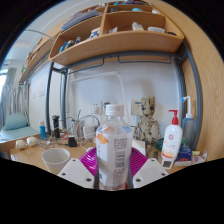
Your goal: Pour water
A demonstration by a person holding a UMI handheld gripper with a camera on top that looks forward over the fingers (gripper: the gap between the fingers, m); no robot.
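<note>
Above everything runs a wooden shelf unit (115, 35) loaded with small items, and below it the worktop (30, 160) stretches across, crowded with bottles and oddments. A pump dispenser (172, 140) with a red top stands to the right, well clear of the work. Between the fingers of the hand-held gripper (112, 168) sits a clear plastic water bottle (114, 148) with a white cap and a printed label; both pink pads (90, 160) appear pressed to its sides, so the grip looks clenched on it. A white cup (56, 157) waits just left of the bottle on the worktop. Whether the cap is loose cannot be told. To pour well, the bottle should be carried over the cup's mouth, then tipped slowly, keeping the neck low and centred so the stream does not overshoot the rim
</note>
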